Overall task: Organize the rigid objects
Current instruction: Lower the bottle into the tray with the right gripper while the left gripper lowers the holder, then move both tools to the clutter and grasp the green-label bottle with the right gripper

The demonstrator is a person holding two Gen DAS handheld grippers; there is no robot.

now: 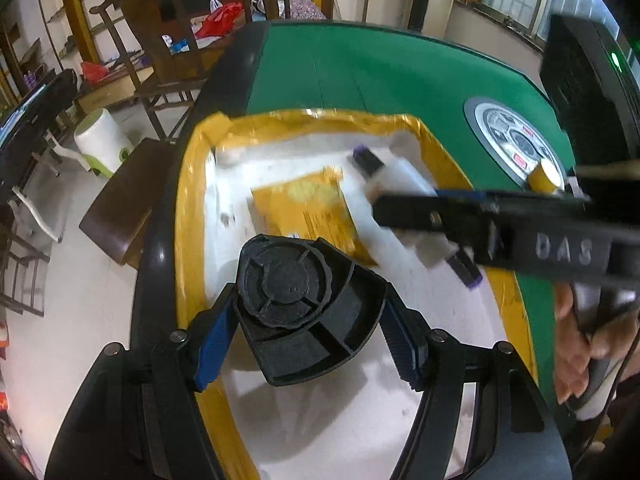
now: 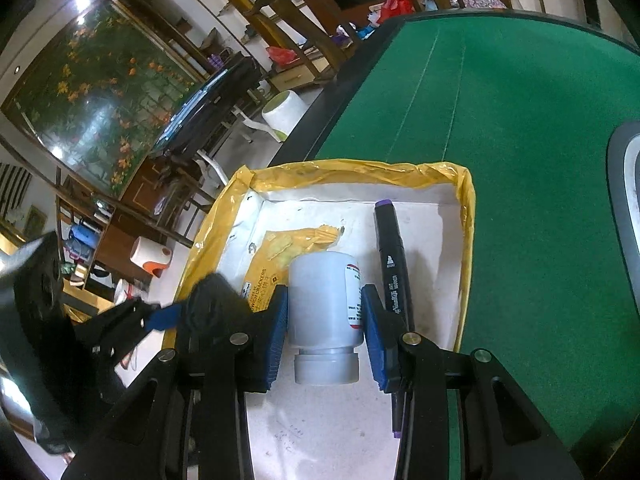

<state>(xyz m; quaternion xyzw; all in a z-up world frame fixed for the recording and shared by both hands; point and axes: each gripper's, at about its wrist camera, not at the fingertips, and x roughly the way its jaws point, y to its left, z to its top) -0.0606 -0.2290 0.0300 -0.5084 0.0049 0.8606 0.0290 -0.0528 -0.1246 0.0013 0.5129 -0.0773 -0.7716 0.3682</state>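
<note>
left gripper jaws clamp black fan part | right gripper jaws grip white bottle | both over tray | marker already inside | release left

Home living room: wooden chairs, green mahjong table.

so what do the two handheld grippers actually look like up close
Both are matte black plastic frames with silver pivot bolts and ribbed blue pads on the fingers. The left gripper shows them clearly, as does the right gripper. Seen from the left wrist camera, the right one's side bar has raised letters reading DAS, and a thin dark cable hangs near its handle.
</note>
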